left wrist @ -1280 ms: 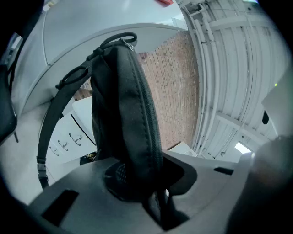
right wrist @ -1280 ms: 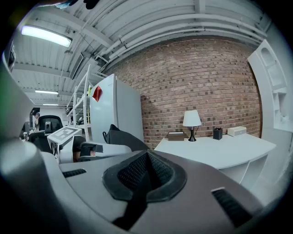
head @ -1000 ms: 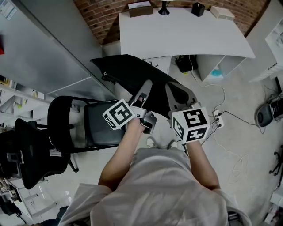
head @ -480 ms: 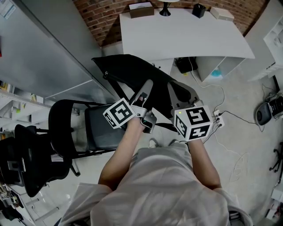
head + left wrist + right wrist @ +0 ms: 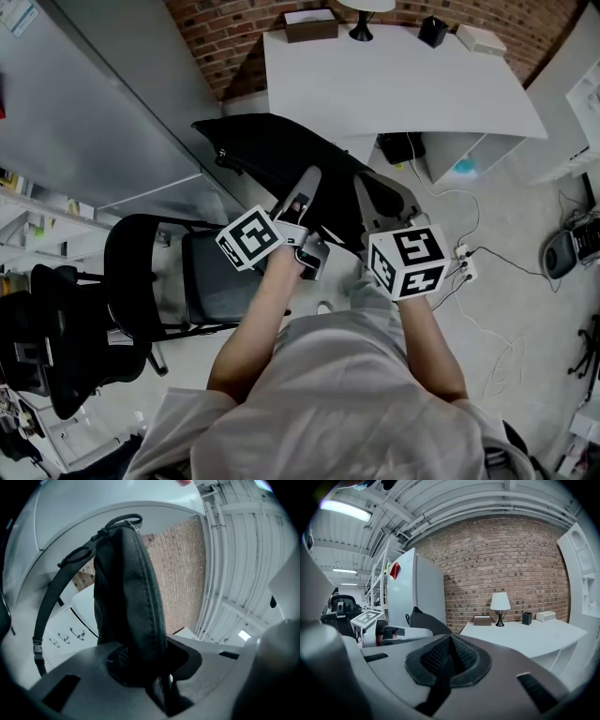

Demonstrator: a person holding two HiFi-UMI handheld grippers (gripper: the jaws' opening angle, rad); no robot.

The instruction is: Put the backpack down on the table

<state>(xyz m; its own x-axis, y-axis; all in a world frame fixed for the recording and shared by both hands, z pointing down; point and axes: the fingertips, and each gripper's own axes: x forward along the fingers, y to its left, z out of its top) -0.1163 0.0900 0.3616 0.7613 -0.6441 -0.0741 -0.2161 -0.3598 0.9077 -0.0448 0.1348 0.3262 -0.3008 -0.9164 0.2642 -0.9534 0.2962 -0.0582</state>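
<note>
Head view: holding black backpack (image 5: 272,155) in the air, short of the white table (image 5: 403,84), with left gripper (image 5: 302,192) and right gripper (image 5: 380,199) at the end away from the table.

Left gripper view: clamped on the zipped edge. Looks soft, floppy and fairly light, so best gripped at seams or straps.

Right gripper view: pinched together, seemingly on a thin black strap, facing the table.

A brick wall (image 5: 211,37) behind, black office chair (image 5: 211,286) on seemingly concrete floor (image 5: 506,234).
</note>
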